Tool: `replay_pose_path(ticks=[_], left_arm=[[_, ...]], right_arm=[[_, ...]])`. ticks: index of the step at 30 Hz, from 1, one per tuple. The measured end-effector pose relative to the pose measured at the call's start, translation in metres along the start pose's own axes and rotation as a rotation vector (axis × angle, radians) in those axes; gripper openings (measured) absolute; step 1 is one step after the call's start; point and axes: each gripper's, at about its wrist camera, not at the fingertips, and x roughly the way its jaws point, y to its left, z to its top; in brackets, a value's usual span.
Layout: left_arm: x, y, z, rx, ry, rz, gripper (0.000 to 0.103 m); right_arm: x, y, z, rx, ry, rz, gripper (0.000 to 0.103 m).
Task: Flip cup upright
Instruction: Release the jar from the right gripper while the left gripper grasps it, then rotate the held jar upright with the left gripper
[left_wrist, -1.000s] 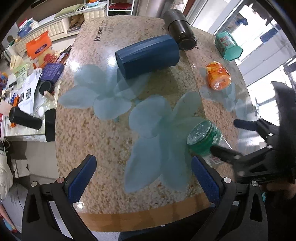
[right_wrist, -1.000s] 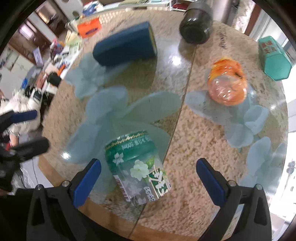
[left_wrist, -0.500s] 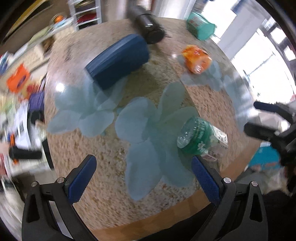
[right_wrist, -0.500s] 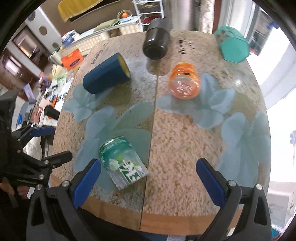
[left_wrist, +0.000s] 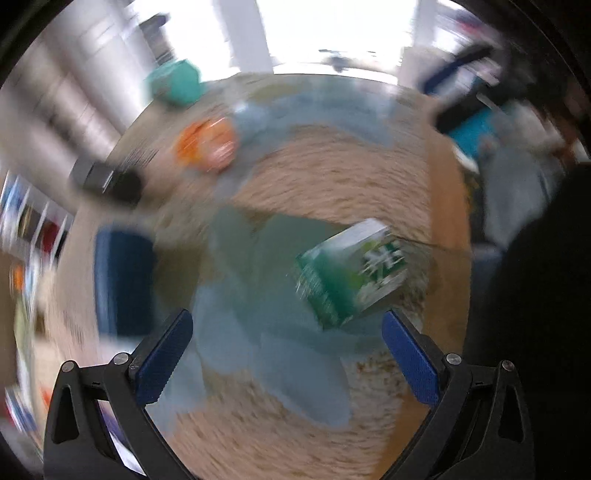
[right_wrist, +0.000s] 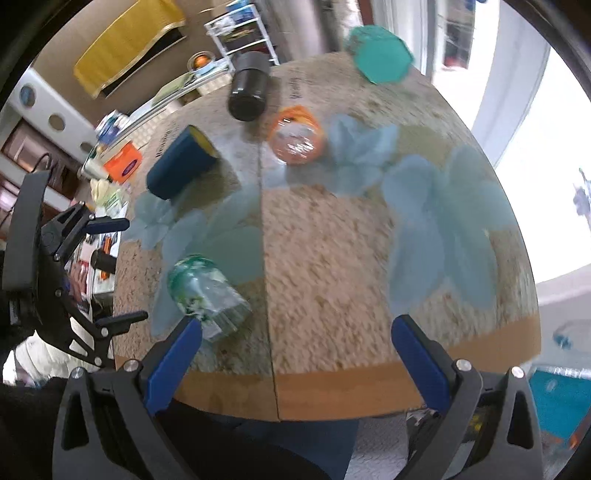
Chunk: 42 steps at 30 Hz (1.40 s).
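Note:
A green and white cup (left_wrist: 351, 275) lies on its side on the speckled table (left_wrist: 332, 177), near its front edge; it also shows in the right wrist view (right_wrist: 207, 295). My left gripper (left_wrist: 291, 354) is open and empty, just short of the cup, with the cup ahead toward its right finger. My right gripper (right_wrist: 295, 354) is open and empty, pulled back over the table's front edge, with the cup beside its left finger (right_wrist: 173, 358). The left wrist view is motion-blurred. The left gripper also shows at the left of the right wrist view (right_wrist: 114, 269).
Also lying on the table (right_wrist: 332, 258) are a dark blue cup (right_wrist: 181, 166), a black cup (right_wrist: 247, 92), an orange jar (right_wrist: 295, 134) and a teal box (right_wrist: 380, 55). Cluttered shelves and a desk stand beyond the far left edge.
My left gripper has swung round fast to the table's left side and now faces the green cup side-on. My right gripper has backed away and risen. The cup has not moved.

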Motion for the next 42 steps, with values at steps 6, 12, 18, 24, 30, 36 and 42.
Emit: replay_pose_path(ticks=[6,12,18,24,30,36,42], left_arm=[[0.015,-0.03,0.014,0.313,0.04,-0.131,0.103],[0.038,-0.051,0.018,0.51,0.113,-0.2,0.103],[0.059,-0.067,0.015,0.541,0.174,-0.282,0.092],[0.07,-0.071,0.007,0.528,0.222,-0.318,0.067],[0.071,-0.055,0.008,0.424,0.225,-0.363,0.063],[0.062,-0.033,0.014,0.354,0.187,-0.346,0.063],[0.032,-0.007,0.036,0.206,0.026,-0.27,0.063]], right_arm=[[-0.007,-0.022,-0.015,0.078,-0.01,-0.007,0.103],[-0.013,-0.043,-0.03,0.154,-0.029,-0.004,0.103],[-0.017,-0.057,-0.045,0.221,-0.035,-0.002,0.103],[-0.016,-0.064,-0.048,0.258,-0.038,-0.004,0.103],[-0.015,-0.062,-0.046,0.253,-0.041,-0.001,0.103],[-0.014,-0.055,-0.039,0.229,-0.045,0.006,0.103],[-0.018,-0.043,-0.026,0.178,-0.055,0.019,0.103]])
